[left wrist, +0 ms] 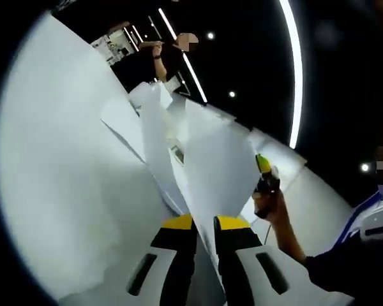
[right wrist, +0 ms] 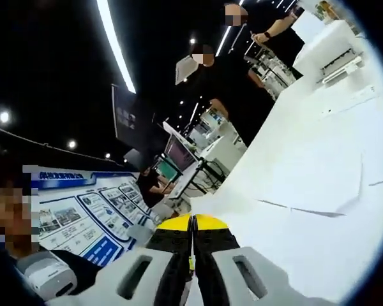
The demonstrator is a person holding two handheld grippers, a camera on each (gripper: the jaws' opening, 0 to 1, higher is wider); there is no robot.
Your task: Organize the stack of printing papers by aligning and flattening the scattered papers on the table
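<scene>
White table (right wrist: 332, 255) in a dark room with strip lights (left wrist: 297, 70). Loose papers (left wrist: 147, 140) scattered, overlapping across it. Left tool (left wrist: 204, 223) nearly closed, pinching one upright sheet (left wrist: 220, 166) at 12 o'clock; right tool (right wrist: 193, 223) closed, nothing visible between jaws

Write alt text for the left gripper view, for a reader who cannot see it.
The left gripper, yellow-tipped with black and white jaws, pinches a white sheet of printing paper that stands up on edge between its nearly closed jaws. More loose white sheets lie scattered across the white table. At right a person's hand holds the other yellow-tipped gripper.
</scene>
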